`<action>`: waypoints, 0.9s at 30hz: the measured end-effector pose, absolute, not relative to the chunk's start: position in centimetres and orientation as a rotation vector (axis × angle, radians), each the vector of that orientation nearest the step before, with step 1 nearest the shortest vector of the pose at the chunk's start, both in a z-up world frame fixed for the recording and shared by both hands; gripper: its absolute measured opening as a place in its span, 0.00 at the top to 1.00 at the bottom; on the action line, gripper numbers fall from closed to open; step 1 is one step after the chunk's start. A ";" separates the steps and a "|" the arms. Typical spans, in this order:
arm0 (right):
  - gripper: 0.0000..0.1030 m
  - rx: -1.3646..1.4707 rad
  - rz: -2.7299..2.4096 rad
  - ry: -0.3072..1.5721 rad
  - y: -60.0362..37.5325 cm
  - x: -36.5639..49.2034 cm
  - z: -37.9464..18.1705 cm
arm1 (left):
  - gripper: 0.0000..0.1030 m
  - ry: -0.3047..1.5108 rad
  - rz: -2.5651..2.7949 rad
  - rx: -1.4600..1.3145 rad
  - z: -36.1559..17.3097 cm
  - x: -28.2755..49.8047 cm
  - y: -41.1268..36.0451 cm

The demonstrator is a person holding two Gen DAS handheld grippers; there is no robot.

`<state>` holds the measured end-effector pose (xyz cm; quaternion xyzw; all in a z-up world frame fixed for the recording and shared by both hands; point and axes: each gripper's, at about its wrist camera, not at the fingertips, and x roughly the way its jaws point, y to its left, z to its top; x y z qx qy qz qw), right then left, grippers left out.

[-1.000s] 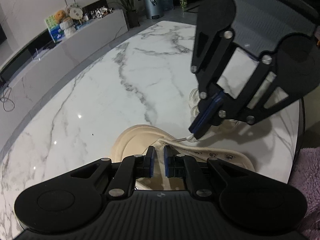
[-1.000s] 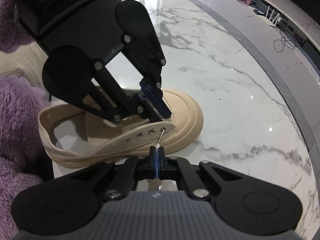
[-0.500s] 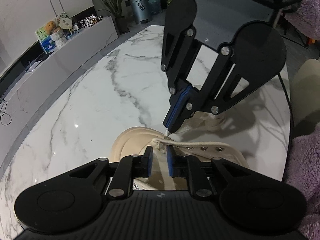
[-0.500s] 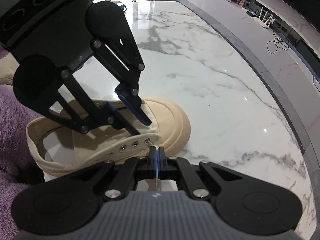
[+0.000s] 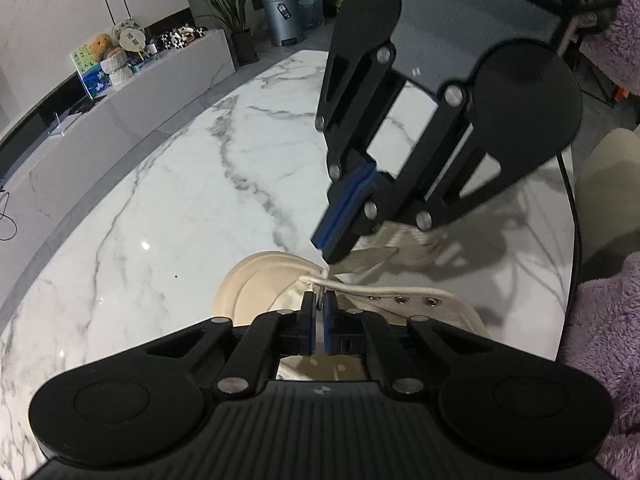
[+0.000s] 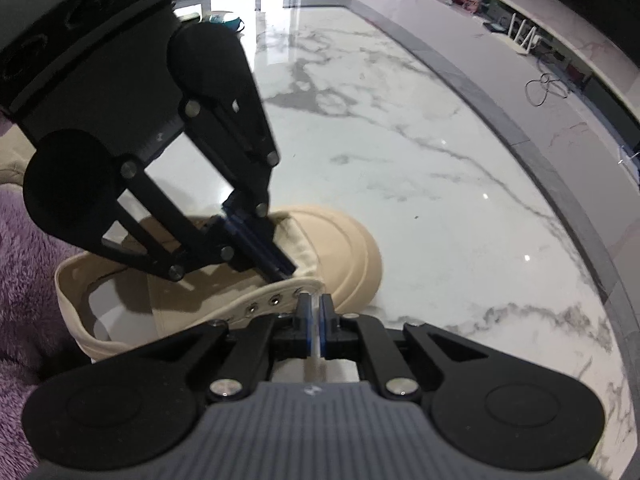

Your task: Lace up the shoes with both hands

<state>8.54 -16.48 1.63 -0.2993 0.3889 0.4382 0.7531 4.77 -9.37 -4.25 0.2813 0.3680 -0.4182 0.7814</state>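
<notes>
Left wrist view shows your left gripper (image 5: 319,305) jaws pinching the cream cotton lace (image 5: 360,287) at the beige canvas shoe's (image 5: 256,280) toe-end eyelets on the marble desk (image 5: 180,200), while your right gripper (image 5: 326,249), jaws opening around the lace tip, hangs just beyond.

Home living room: marble desk (image 5: 168,184) beyond jaws, low TV console (image 5: 120,120) with plush toys (image 5: 105,45), potted plant (image 5: 228,4), water jug (image 5: 308,4).
</notes>
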 end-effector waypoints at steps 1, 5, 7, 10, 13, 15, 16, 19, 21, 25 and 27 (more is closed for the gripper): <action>0.93 -0.642 0.953 0.844 -16.6 8.7 2.0 | 0.99 0.789 -0.901 0.608 -4.1 4.7 -9.2; 0.73 -0.591 0.976 0.820 -16.2 8.6 3.3 | 0.99 0.776 -0.886 0.592 -3.1 4.5 -8.2; 0.72 -0.610 0.999 0.810 -15.5 8.2 3.4 | 0.99 0.779 -0.880 0.575 -2.7 4.5 -7.5; 0.73 -0.674 1.016 0.806 -14.2 7.7 3.0 | 0.99 0.778 -0.878 0.558 -2.1 4.5 -6.5; 0.75 -0.702 1.034 0.811 -13.3 7.4 2.5 | 0.99 0.783 -0.871 0.545 -1.8 4.6 -5.8; 0.84 -0.721 1.034 0.805 -12.8 7.3 2.2 | 0.99 0.787 -0.868 0.535 -1.8 4.7 -5.5; 0.87 -0.717 1.036 0.805 -12.6 7.2 2.2 | 0.99 0.789 -0.863 0.532 -1.8 4.7 -5.5; 0.96 -0.704 1.034 0.805 -12.4 7.4 2.0 | 0.99 0.788 -0.833 0.530 -1.9 4.8 -5.4; 0.98 -0.706 1.022 0.816 -12.3 7.6 2.0 | 0.98 0.793 -0.814 0.513 -1.6 4.8 -5.3; 0.98 -0.725 0.982 0.849 -12.3 7.9 1.6 | 0.79 0.805 -0.822 0.461 -0.6 4.9 -5.2; 0.98 -0.738 0.964 0.865 -12.0 8.3 1.2 | 0.74 0.806 -0.833 0.447 -0.1 4.6 -5.4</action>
